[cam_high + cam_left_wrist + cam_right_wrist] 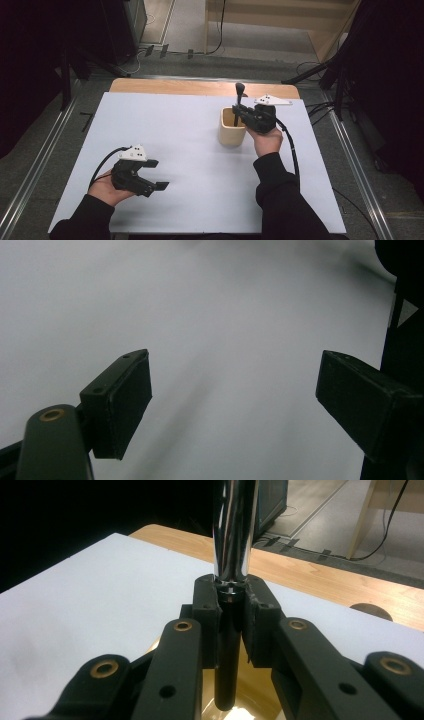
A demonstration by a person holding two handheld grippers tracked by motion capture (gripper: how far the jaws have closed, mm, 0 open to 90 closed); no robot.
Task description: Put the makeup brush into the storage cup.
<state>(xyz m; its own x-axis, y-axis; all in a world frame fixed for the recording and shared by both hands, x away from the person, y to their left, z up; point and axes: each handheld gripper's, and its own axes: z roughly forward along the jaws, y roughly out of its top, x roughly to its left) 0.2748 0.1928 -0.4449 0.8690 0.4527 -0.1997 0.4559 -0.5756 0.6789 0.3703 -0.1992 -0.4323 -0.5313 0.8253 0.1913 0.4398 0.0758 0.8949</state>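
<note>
A beige cup stands on the white table, right of centre. My right gripper hovers at the cup's rim, shut on an upright utensil. In the right gripper view the jaws of this gripper clamp the utensil where its shiny metal shaft meets its black handle. The handle points down into the cup. My left gripper rests low over the near left of the table, open. Nothing lies between its pads.
A strip of wooden tabletop shows at the far edge of the white sheet. Beyond it are floor, cables and dark stands. Metal rails run along both sides of the table.
</note>
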